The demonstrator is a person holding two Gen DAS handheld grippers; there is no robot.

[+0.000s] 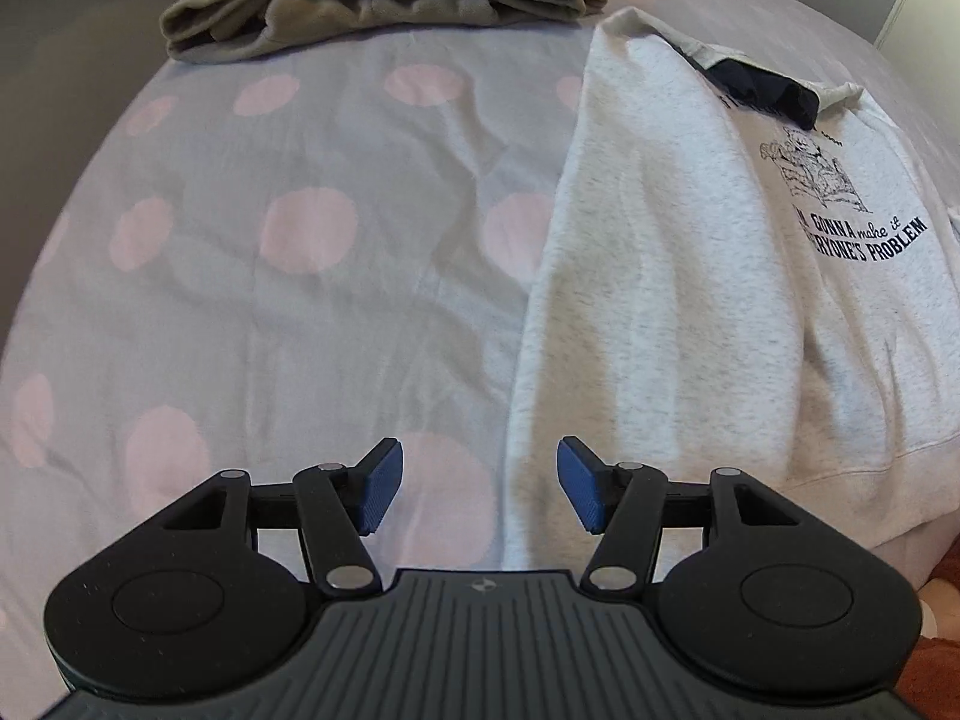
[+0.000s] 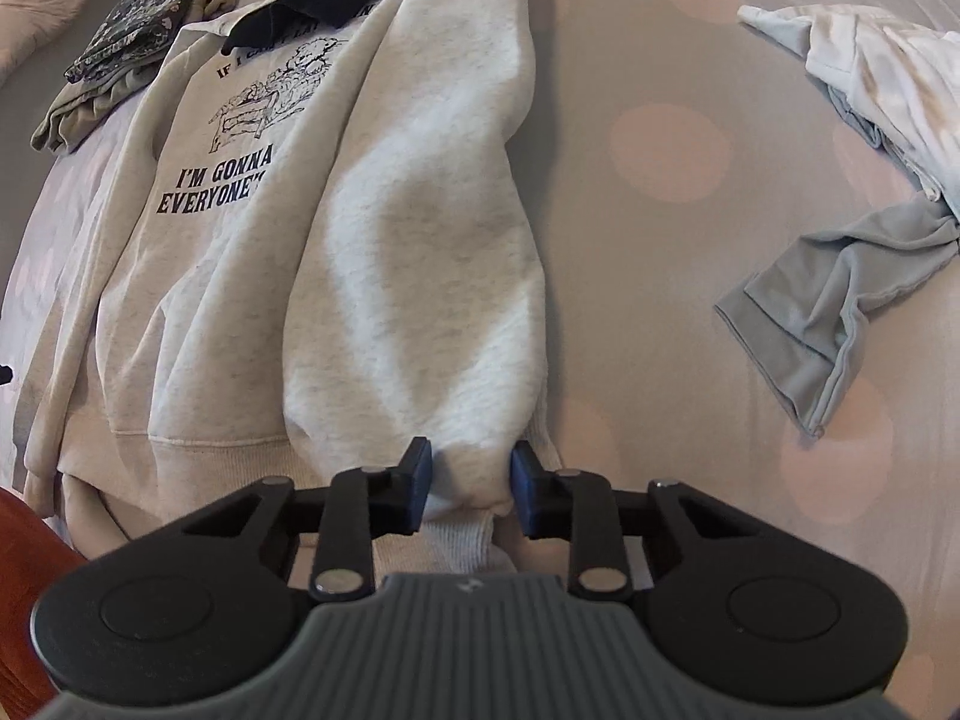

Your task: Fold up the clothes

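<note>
- Biggest thing out there: the bedsheet [image 1: 288,312], pale grey with pink dots, spread under everything.
- On it lies the sweatshirt [image 2: 384,228], heather grey with black print on the chest, flat on its back, both sleeves folded in over the body and a dark lining showing at the collar.
- Off to the right side of the sheet, well apart from the sweatshirt, a crumpled pale garment [image 2: 852,192] in a loose heap.
- At the far end, near the sweatshirt's collar, a folded pile of clothes [image 1: 372,6], olive below, dark patterned piece on top.
- Right gripper [image 2: 470,489] is down at the sweatshirt's hem end, blue pads on either side of the sleeve cuff [image 2: 462,534]; whether they're actually biting the fabric, can't tell.
- Left gripper [image 1: 478,486] hangs over the sheet at the sweatshirt's edge, fingers spread wide, nothing between them.
</note>
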